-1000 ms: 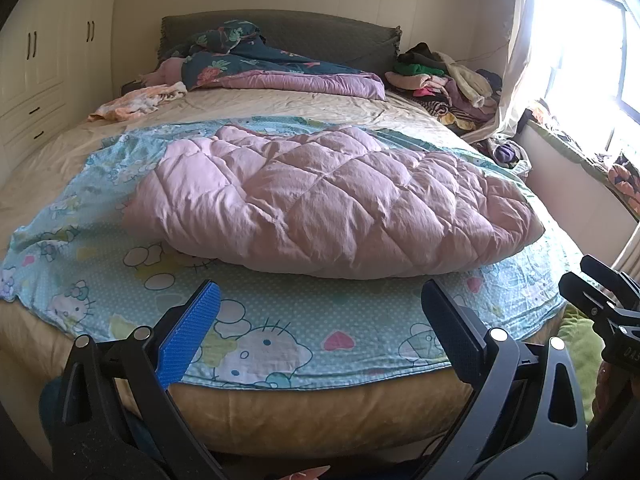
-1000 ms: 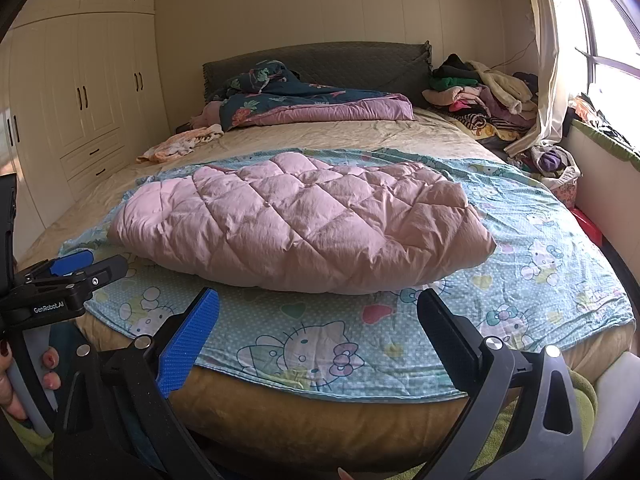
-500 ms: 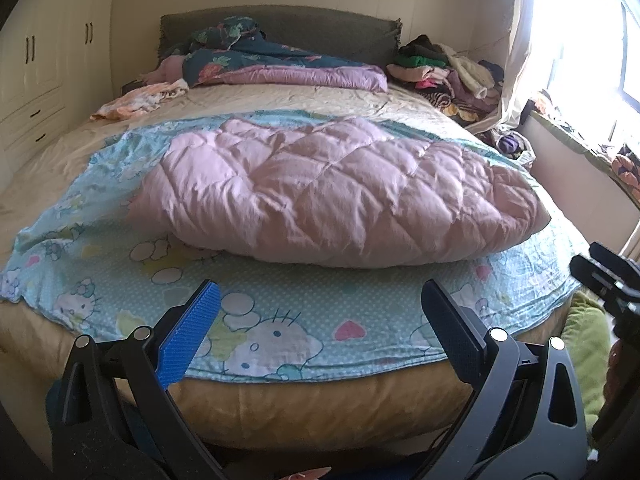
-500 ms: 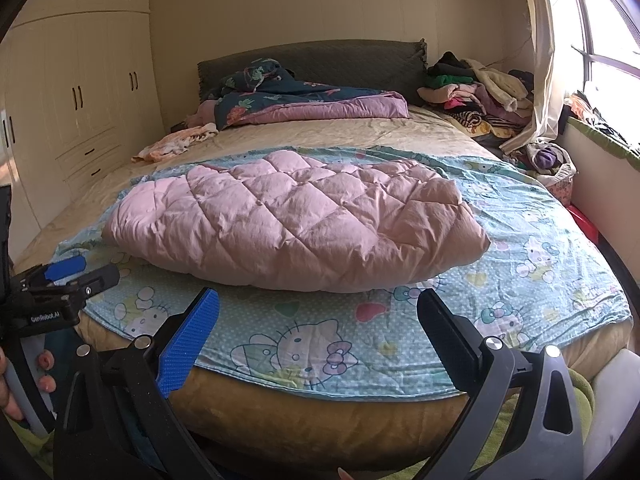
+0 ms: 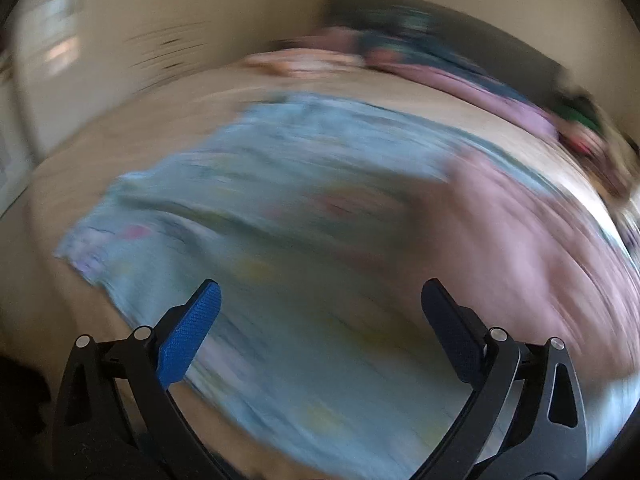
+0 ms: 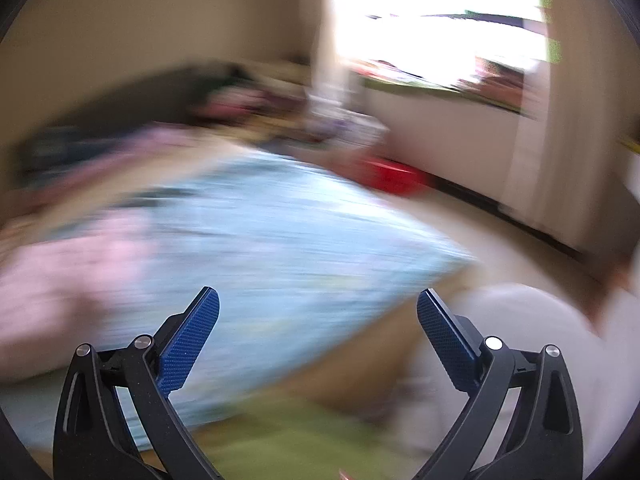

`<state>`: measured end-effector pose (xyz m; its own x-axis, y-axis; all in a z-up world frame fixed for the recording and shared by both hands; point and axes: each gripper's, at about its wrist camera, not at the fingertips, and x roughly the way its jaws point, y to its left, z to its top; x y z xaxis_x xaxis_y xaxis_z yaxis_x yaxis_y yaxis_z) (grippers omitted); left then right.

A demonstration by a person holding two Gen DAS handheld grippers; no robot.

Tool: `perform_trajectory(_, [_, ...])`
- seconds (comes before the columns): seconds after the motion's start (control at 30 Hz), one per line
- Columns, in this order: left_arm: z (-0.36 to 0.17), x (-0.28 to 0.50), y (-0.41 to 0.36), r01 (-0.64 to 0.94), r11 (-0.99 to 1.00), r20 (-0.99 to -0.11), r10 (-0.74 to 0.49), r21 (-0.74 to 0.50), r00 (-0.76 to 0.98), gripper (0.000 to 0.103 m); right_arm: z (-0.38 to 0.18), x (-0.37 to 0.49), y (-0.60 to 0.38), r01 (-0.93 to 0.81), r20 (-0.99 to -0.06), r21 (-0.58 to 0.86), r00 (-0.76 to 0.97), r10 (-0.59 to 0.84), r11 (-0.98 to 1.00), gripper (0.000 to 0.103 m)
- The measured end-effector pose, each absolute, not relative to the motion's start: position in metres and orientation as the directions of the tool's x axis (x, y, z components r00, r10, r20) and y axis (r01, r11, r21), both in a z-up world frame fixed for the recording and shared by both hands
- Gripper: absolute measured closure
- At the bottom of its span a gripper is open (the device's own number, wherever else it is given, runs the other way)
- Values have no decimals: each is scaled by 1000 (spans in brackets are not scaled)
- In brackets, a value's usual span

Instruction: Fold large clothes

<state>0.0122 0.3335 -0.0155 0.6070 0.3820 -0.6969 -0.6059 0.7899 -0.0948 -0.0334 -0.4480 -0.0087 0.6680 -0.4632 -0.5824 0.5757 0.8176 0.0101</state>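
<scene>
Both views are heavily motion-blurred. A pink quilted garment point(image 5: 532, 248) lies on a light-blue patterned sheet point(image 5: 280, 208) spread over the bed. It sits at the right of the left wrist view and at the left of the right wrist view point(image 6: 60, 280). My left gripper point(image 5: 320, 320) is open and empty above the sheet's left part. My right gripper point(image 6: 318, 320) is open and empty above the sheet's point(image 6: 280, 240) right corner.
A headboard with piled bedding point(image 5: 440, 60) is at the far end. Wardrobe doors point(image 5: 160, 52) stand on the left. A red object point(image 6: 392, 178) lies on the floor by the bright window point(image 6: 432, 20). A green mat point(image 6: 288, 440) lies at the bed's foot.
Both grippers have swung fast. The left one turned toward the sheet's left side, the right one toward its right corner and the window. Both stay open.
</scene>
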Motion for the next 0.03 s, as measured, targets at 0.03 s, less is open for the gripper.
perform_trajectory(0.03, [-18,20,362,-656,750,-693,429,-84,579,9,-26,-32,-492,667,-619,-30,572,-538,745,4])
